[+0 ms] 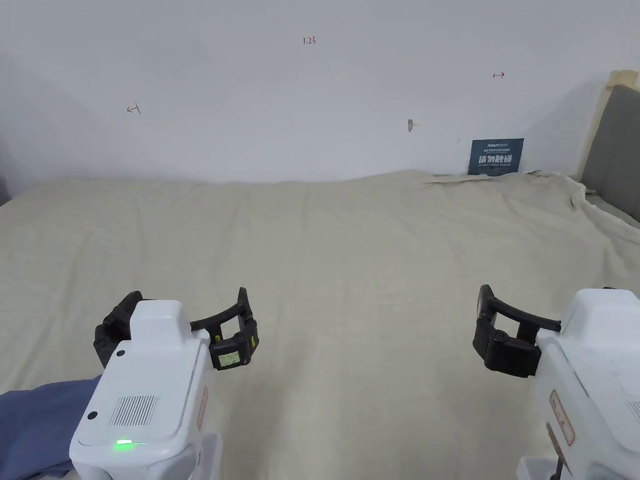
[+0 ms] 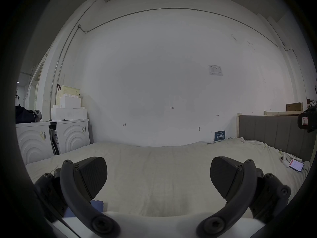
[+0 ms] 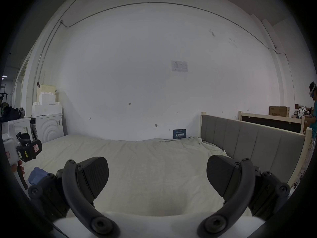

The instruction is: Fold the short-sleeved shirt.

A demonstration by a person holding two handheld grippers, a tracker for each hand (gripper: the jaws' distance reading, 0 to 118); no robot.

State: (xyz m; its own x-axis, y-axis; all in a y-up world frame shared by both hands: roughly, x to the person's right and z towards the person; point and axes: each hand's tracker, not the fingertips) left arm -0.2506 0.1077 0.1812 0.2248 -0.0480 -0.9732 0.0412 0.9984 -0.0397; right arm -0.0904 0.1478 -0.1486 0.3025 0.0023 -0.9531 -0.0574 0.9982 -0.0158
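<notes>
A blue shirt [image 1: 34, 415] lies bunched at the near left edge of the bed, mostly hidden behind my left gripper's white body. A small blue patch of the shirt [image 2: 97, 204] peeks out under the left jaw, and the shirt [image 3: 36, 174] also lies at the far left in the right gripper view. My left gripper [image 1: 178, 319] hovers above the sheet just right of the shirt, jaws wide apart, empty [image 2: 158, 176]. My right gripper [image 1: 550, 325] hovers over the bed's right side, its right jaw cut off by the frame edge; its jaws stand open and empty [image 3: 157, 176].
The bed's beige sheet [image 1: 350, 250] stretches to a white wall. A grey padded headboard [image 3: 253, 142] bounds the right side. A phone [image 2: 296, 164] lies near it. White washing machines [image 2: 51, 138] stand left of the bed. Another person [image 3: 313, 104] stands far right.
</notes>
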